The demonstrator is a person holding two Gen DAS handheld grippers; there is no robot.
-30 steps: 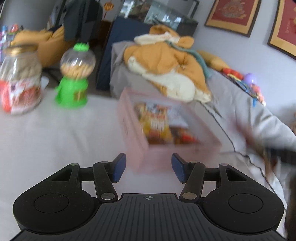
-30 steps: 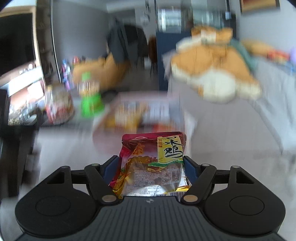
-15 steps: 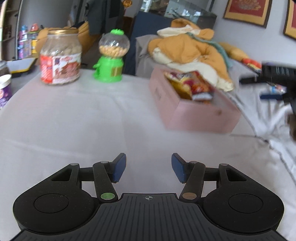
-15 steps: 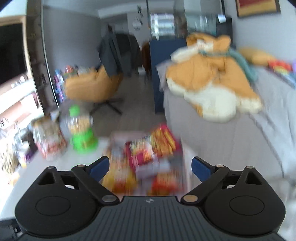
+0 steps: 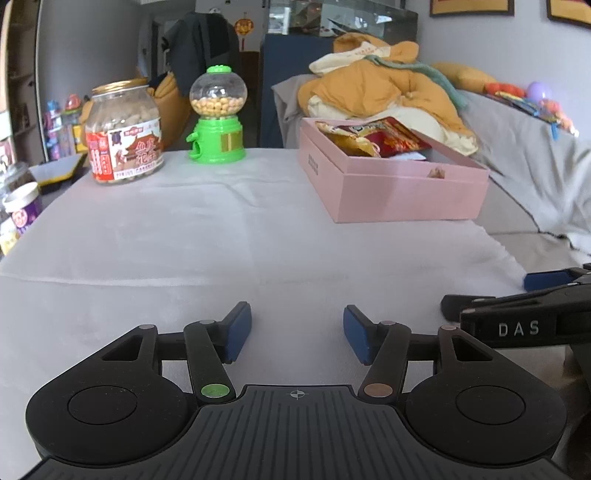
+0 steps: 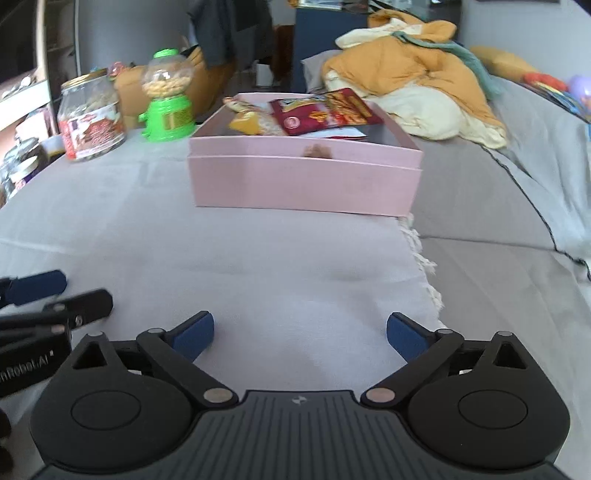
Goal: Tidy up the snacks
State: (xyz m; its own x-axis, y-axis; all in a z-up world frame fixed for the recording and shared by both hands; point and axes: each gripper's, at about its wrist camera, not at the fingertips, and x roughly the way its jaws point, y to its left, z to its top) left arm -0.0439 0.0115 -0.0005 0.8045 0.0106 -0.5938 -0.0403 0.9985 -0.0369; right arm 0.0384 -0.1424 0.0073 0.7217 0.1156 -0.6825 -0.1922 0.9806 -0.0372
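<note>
Since one second ago, the red snack packet (image 6: 321, 110) is lying in the pink box (image 6: 303, 184); I am holding right gripper (image 6: 300, 334) and left gripper (image 5: 297, 332) spread, empty; no loose packets in view.

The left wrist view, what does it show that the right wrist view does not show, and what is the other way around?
Only the left wrist view shows the small purple-labelled tub at the table's left edge and the framed pictures on the wall. Only the right wrist view shows the fringed cloth edge. Both show the pink box holding snack packets, the green candy dispenser, the big jar, and both open grippers, left gripper and right gripper.
</note>
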